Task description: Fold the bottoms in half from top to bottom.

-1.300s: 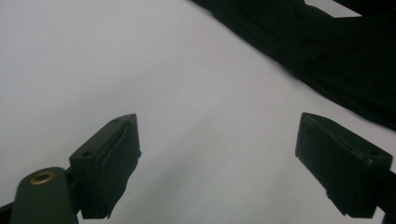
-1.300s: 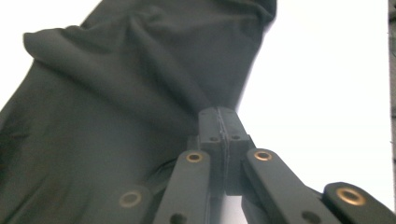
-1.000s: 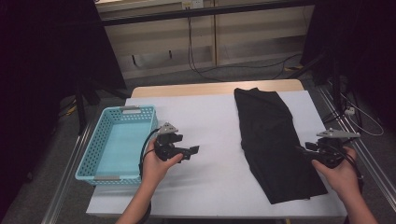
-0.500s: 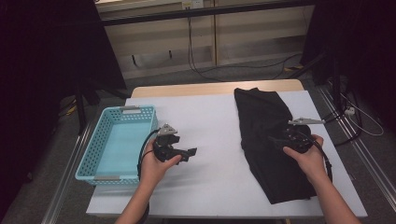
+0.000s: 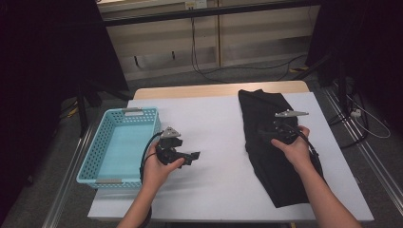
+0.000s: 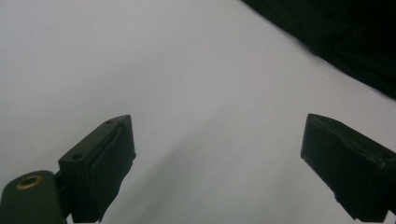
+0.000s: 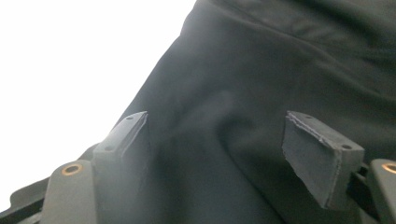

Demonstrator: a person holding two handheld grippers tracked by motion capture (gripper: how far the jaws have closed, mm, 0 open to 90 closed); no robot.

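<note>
Right gripper (image 5: 264, 133) moved over black garment (image 5: 275, 161); blue basket (image 5: 90, 159) holds nothing.

A white-topped counter (image 5: 214, 190) with a wooden far edge stands on a grey floor (image 5: 190, 78). Behind it runs a low beige cabinet (image 5: 223, 33) under a dark rail. Black cables (image 5: 266, 66) trail across the floor; black curtains (image 5: 43, 71) hang on both sides.

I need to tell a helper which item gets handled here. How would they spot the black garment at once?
Start at the white-covered table. The black garment lies flat along its right side, a long dark strip running from the far edge toward the near one, under the open right claw. Its only neighbour is a light blue basket at the left edge.
</note>
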